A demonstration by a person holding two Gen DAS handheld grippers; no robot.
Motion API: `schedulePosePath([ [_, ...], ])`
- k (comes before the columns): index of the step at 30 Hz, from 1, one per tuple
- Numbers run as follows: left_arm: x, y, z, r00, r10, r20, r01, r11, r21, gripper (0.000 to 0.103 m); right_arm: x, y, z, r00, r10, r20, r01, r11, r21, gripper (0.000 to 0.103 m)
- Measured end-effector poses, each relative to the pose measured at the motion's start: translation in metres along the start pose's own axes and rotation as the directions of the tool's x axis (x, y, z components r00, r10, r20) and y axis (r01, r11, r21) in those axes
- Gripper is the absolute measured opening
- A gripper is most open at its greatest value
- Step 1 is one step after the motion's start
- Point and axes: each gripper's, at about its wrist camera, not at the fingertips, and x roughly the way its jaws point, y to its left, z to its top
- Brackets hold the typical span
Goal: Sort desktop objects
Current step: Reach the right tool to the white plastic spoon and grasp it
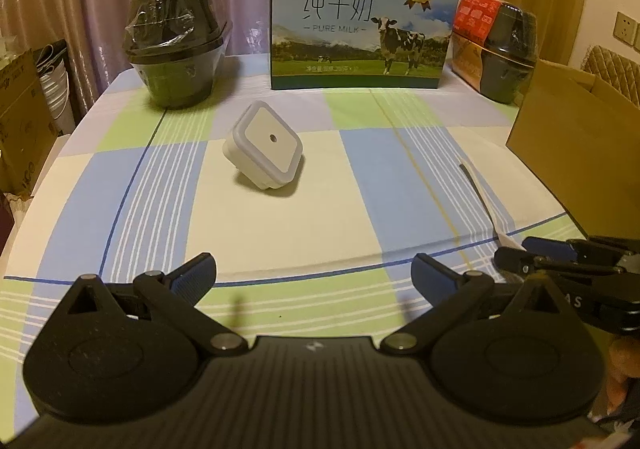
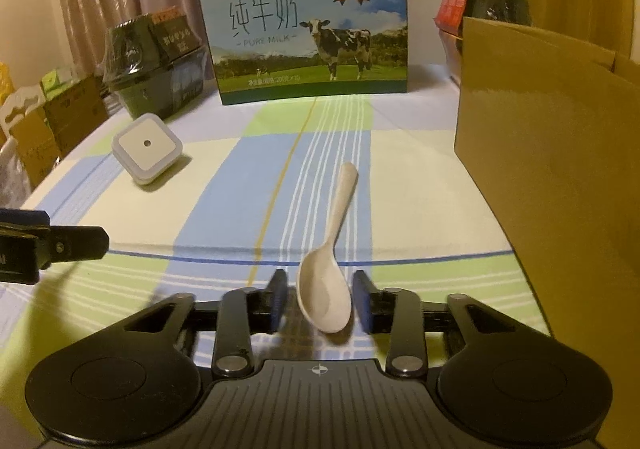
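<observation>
Spoon (image 2: 328, 269) bowl sits between the right gripper (image 2: 322, 303) fingers, which flank it, contact unclear. Left gripper (image 1: 314, 273) gapes wide, night light (image 1: 262, 145) ahead on the tablecloth (image 1: 320, 209).

Dim warm indoor light, soft shadows, fisheye-curved edges, dark corners
</observation>
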Motion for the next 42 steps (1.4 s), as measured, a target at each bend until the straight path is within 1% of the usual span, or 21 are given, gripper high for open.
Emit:
schedulePosePath([
  [2,0.000,0.000,0.000,1.000,0.000,0.001,0.000,1.000,0.000,0.102,-0.003,-0.002,-0.002,1.000,0.005,0.005,-0.006,0.999,0.037,0.049],
  [5,0.000,0.000,0.001,1.000,0.001,0.002,-0.001,1.000,-0.002,0.102,-0.006,-0.004,-0.004,1.000,0.007,0.017,-0.009,0.996,0.085,0.050],
  [7,0.000,0.000,0.001,1.000,0.001,0.002,-0.001,1.000,-0.006,0.102,-0.007,-0.008,-0.004,1.000,-0.005,0.029,0.002,0.992,0.128,0.050],
  [8,0.000,0.000,0.001,1.000,0.002,0.003,-0.002,1.000,-0.009,0.102,-0.007,-0.008,-0.004,0.999,-0.012,0.032,0.008,0.991,0.131,0.050],
  [12,0.001,0.001,0.001,1.000,0.004,0.000,-0.004,1.000,-0.013,0.102,-0.002,-0.001,-0.001,0.999,-0.033,0.024,0.032,0.997,0.065,0.050],
  [16,0.003,0.002,0.001,1.000,0.007,-0.004,-0.007,1.000,-0.012,0.102,0.004,0.013,-0.002,0.998,-0.067,0.006,0.068,0.995,-0.073,0.049],
  [17,0.003,0.002,0.001,1.000,0.006,-0.005,-0.006,1.000,-0.015,0.102,0.005,0.015,-0.003,0.997,-0.073,0.006,0.073,0.992,-0.099,0.045],
  [18,0.002,0.002,0.002,1.000,0.005,-0.004,-0.005,1.000,-0.017,0.102,0.005,0.016,-0.003,0.998,-0.069,0.004,0.069,0.991,-0.114,0.043],
  [19,0.002,0.003,0.002,1.000,0.005,-0.004,-0.005,1.000,-0.018,0.102,0.006,0.017,-0.004,0.998,-0.063,0.002,0.062,0.990,-0.129,0.035],
  [20,0.002,0.003,0.002,1.000,0.004,-0.003,-0.004,1.000,-0.019,0.102,0.006,0.018,-0.005,0.998,-0.057,0.000,0.057,0.989,-0.138,0.023],
  [21,0.001,0.003,0.002,1.000,0.004,-0.002,-0.004,1.000,-0.021,0.102,0.006,0.018,-0.005,0.999,-0.050,-0.002,0.049,0.988,-0.147,0.020],
  [22,0.001,0.003,0.002,1.000,0.003,-0.001,-0.003,1.000,-0.023,0.102,0.005,0.018,-0.005,0.999,-0.046,-0.005,0.045,0.988,-0.150,0.011],
  [23,0.001,0.004,0.003,1.000,0.001,0.000,-0.001,1.000,-0.024,0.102,0.006,0.018,-0.005,0.999,-0.043,-0.009,0.041,0.988,-0.147,0.007],
  [33,0.000,0.007,0.007,1.000,0.002,0.019,-0.002,0.999,-0.032,0.102,0.000,0.024,-0.006,0.999,-0.039,0.028,0.044,0.978,-0.205,0.006],
  [42,0.016,0.018,0.014,0.999,0.020,0.040,-0.019,0.999,-0.028,0.102,0.010,0.032,0.007,0.998,0.001,0.060,0.013,0.972,-0.236,0.004],
])
